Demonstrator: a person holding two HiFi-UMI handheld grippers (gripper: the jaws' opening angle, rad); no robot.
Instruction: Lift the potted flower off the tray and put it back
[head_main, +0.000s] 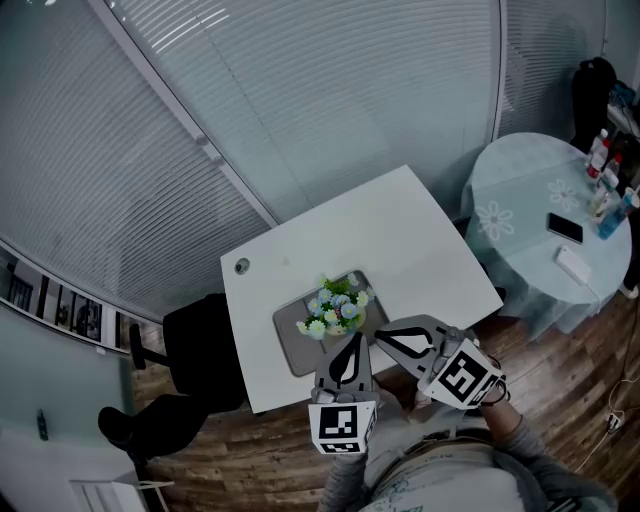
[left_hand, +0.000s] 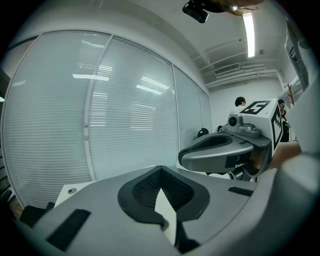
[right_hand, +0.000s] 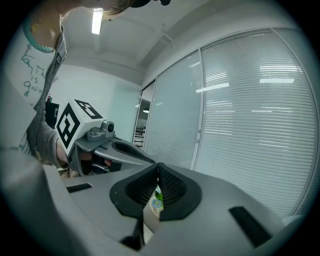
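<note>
The potted flower (head_main: 335, 308) sits on the grey tray (head_main: 295, 350); left claw (head_main: 349, 346) and right claw (head_main: 384, 336), both pressed together, hover at its 6 o'clock

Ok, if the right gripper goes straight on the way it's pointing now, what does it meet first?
Most likely the potted flower on the tray: the right gripper, jaws shut, aims at its blooms from close by. Height is hard to judge, so it may brush the top.

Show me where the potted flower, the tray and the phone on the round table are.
potted flower (head_main: 335, 308), head view, on the blossoms.
tray (head_main: 292, 342), head view, on its bare left part.
phone (head_main: 565, 228), head view, on its dark screen.
</note>
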